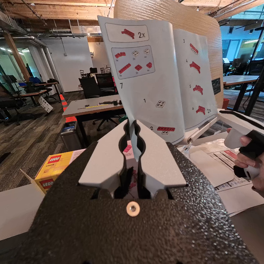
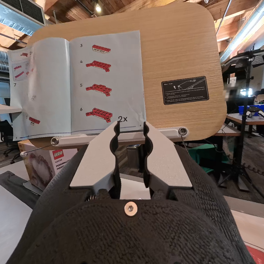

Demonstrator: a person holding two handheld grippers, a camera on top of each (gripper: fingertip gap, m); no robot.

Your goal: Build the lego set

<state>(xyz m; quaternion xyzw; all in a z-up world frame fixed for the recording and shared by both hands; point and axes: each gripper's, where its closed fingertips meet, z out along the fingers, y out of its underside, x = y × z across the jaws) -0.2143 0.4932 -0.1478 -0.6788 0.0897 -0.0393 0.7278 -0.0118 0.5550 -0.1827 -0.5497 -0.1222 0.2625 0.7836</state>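
Note:
A pale blue instruction booklet (image 1: 150, 80) stands open on a wooden book stand (image 2: 178, 57). My left gripper (image 1: 132, 122) is shut on the lower edge of the booklet's left page and holds that page lifted off the stand. My right gripper (image 2: 131, 124) is open and empty, its fingertips just in front of the lower right corner of the right page (image 2: 105, 80) and the stand's white ledge (image 2: 164, 132). The right gripper also shows at the right edge of the left wrist view (image 1: 242, 125), held by a hand (image 1: 248, 164).
A yellow and pink set box (image 1: 57, 168) lies on the white table below the stand; it also shows in the right wrist view (image 2: 47, 162). Printed paper sheets and bags (image 1: 222, 161) lie at the right. A metal bin (image 1: 70, 135) and office desks stand behind. The tips of one gripper are about 20 centimeters away from the tips of the other.

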